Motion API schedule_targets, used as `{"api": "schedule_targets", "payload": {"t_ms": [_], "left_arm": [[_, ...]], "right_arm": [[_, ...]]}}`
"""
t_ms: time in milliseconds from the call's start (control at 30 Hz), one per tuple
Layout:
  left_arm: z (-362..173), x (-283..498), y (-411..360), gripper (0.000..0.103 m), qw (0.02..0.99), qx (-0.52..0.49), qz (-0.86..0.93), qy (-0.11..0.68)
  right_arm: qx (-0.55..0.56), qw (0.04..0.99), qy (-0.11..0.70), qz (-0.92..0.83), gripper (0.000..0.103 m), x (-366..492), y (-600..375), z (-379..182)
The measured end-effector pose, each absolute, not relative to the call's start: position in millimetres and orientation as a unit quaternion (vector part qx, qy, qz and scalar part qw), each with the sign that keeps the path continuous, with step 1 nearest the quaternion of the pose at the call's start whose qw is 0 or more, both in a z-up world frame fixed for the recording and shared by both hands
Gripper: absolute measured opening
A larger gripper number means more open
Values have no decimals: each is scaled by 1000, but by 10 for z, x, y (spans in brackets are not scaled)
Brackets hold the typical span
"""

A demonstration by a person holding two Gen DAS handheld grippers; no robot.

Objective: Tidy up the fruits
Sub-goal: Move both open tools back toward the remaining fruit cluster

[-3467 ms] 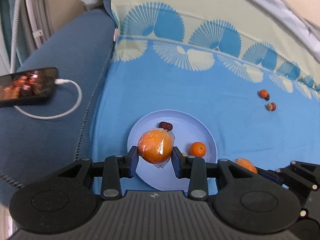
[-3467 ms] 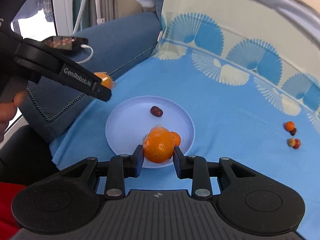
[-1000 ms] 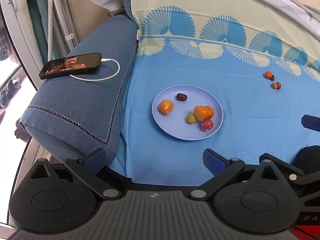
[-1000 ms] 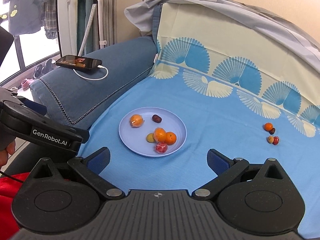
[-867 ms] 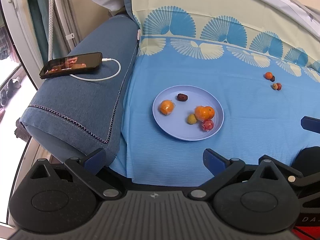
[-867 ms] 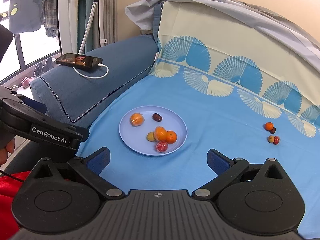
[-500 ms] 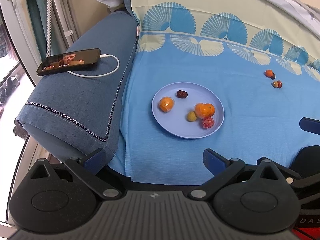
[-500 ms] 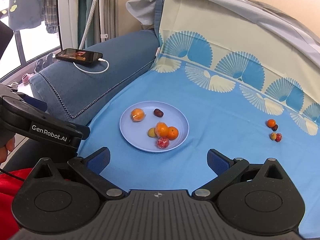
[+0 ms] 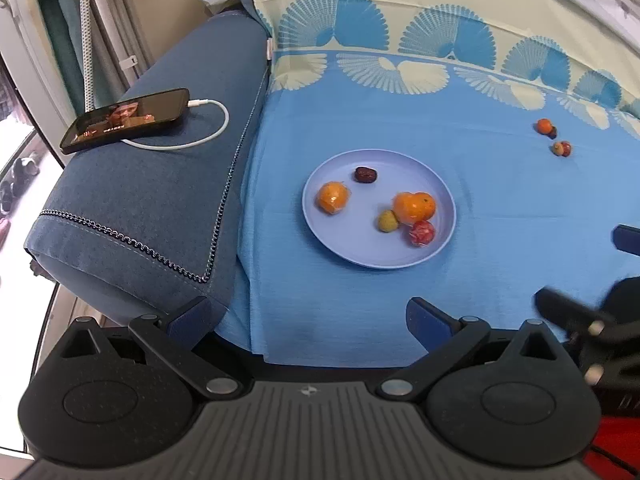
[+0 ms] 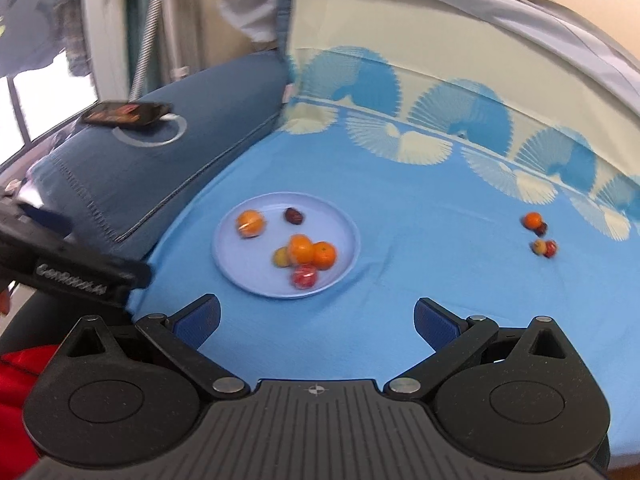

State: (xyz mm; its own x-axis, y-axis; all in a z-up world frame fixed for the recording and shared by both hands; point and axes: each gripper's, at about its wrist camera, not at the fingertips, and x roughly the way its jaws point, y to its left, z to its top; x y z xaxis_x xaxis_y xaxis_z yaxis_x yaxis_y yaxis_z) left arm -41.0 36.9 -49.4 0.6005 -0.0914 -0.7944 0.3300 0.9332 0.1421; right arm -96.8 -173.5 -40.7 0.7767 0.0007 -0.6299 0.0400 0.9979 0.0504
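Six fruits were seen on the plate (image 9: 320, 196) from the left wrist view: a wrapped orange (image 9: 332, 198), a dark date (image 9: 365, 175), and two oranges, one green and one red fruit bunched together. The left gripper (image 9: 308, 316) was held spread wide and empty, well back from the plate.

From the right wrist view (somewhat blurred), four small fruits (image 10: 539, 234) were left on the blue sheet (image 10: 440, 272), well apart from the plate. The right gripper (image 10: 318, 320) was likewise spread and empty. A gathering step was judged to be in hand; a reach toward the strays would be called for next.
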Motion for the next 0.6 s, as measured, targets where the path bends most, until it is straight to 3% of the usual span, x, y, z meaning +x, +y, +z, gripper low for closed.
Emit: {"api": "schedule_targets", "payload": {"t_ms": [300, 600], "left_arm": [[-492, -132, 137, 103, 871, 137, -94, 462], [-569, 289, -505, 103, 846, 159, -85, 502]], "right_arm": [[114, 934, 313, -132, 102, -866, -2386, -731], [172, 901, 299, -262, 102, -583, -3450, -1393]]}}
